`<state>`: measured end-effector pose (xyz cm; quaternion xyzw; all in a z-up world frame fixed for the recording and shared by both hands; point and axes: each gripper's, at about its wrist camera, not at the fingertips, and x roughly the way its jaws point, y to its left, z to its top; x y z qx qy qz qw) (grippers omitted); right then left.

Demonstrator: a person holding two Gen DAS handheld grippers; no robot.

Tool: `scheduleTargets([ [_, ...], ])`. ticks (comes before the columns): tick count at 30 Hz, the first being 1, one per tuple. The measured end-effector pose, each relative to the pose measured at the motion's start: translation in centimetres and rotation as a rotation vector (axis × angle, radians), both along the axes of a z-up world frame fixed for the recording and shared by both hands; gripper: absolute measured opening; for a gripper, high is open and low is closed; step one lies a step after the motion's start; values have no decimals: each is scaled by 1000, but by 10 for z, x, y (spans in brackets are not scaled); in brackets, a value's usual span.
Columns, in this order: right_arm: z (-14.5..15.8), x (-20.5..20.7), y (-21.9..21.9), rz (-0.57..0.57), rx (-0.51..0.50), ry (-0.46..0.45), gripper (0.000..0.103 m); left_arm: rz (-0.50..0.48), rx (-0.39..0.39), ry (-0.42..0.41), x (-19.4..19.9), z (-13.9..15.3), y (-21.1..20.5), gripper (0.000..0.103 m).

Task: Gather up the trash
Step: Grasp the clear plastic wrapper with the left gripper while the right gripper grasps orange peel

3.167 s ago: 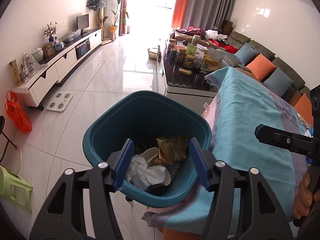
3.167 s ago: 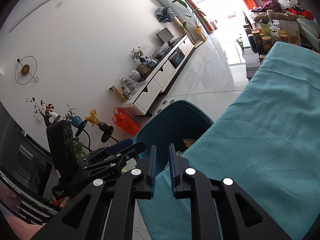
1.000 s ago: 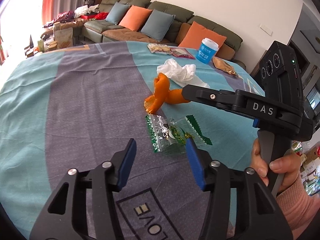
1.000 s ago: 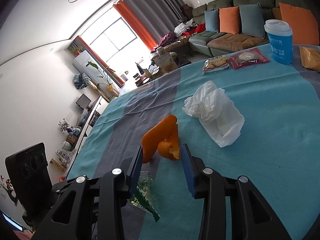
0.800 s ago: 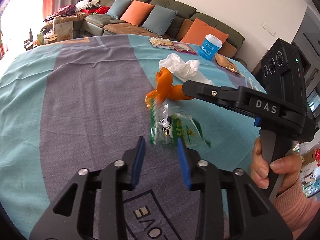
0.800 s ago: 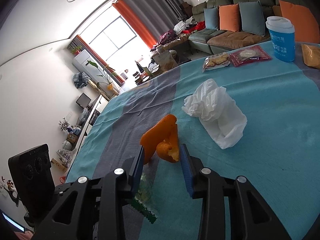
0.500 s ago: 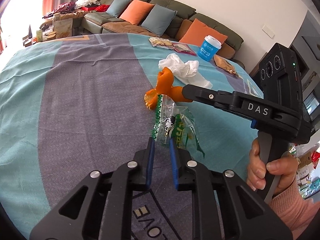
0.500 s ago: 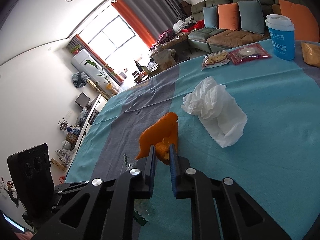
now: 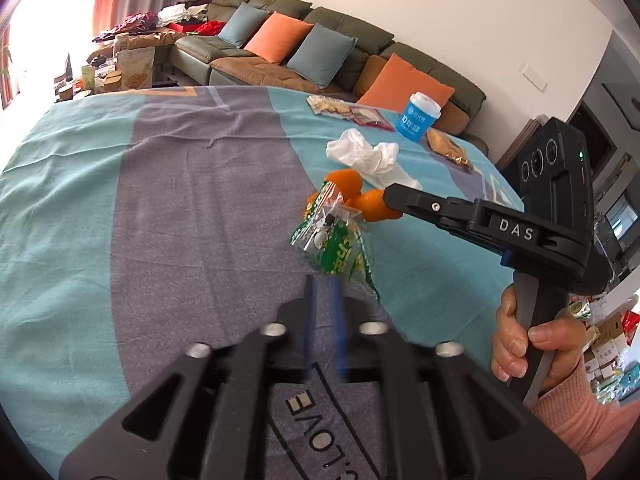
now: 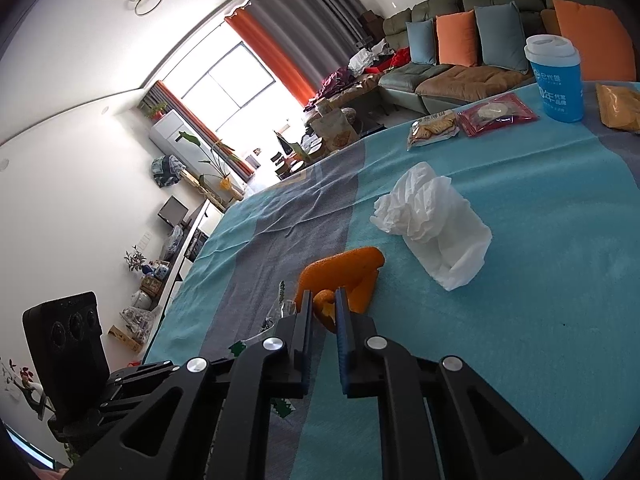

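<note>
Above the cloth-covered worktop (image 9: 160, 208), the left tongs (image 9: 324, 280) are gripping a green wrapper (image 9: 334, 240) while easing slightly open – the right tongs (image 10: 322, 308) are clamping orange peel (image 10: 340, 268), with a tissue (image 10: 436, 224) lying just beyond.

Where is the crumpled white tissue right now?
The tissue lies on the teal tablecloth, just beyond the orange peel in the right wrist view, with the blue cup farther back toward the sofa.
</note>
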<state>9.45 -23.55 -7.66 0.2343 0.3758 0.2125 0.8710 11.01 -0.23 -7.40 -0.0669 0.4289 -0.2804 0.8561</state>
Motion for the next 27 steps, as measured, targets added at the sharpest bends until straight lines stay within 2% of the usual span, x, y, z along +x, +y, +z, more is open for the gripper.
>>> scheduleTargets([
  [1,1,-1,-1,-3,2,-3,9,-2,1,-15,-2,2,-1,31],
  [3,3,-2,-2,-6,11,-9,9,-11,9,-32,-3,5,-6,36],
  [7,9,-8,-5,-7,23,-31,9,-38,19,-47,-4,6,-18,44],
  [11,18,-14,-10,-7,40,-59,9,-40,38,-26,2,0,-28,44],
  [15,25,-19,-15,-1,62,-85,9,-46,50,5,11,-7,-36,32],
  [18,27,-20,-17,-4,64,-90,9,-44,50,11,12,-9,-38,32],
  [27,18,-18,-22,-10,78,-76,9,-19,24,20,21,-5,-33,52],
])
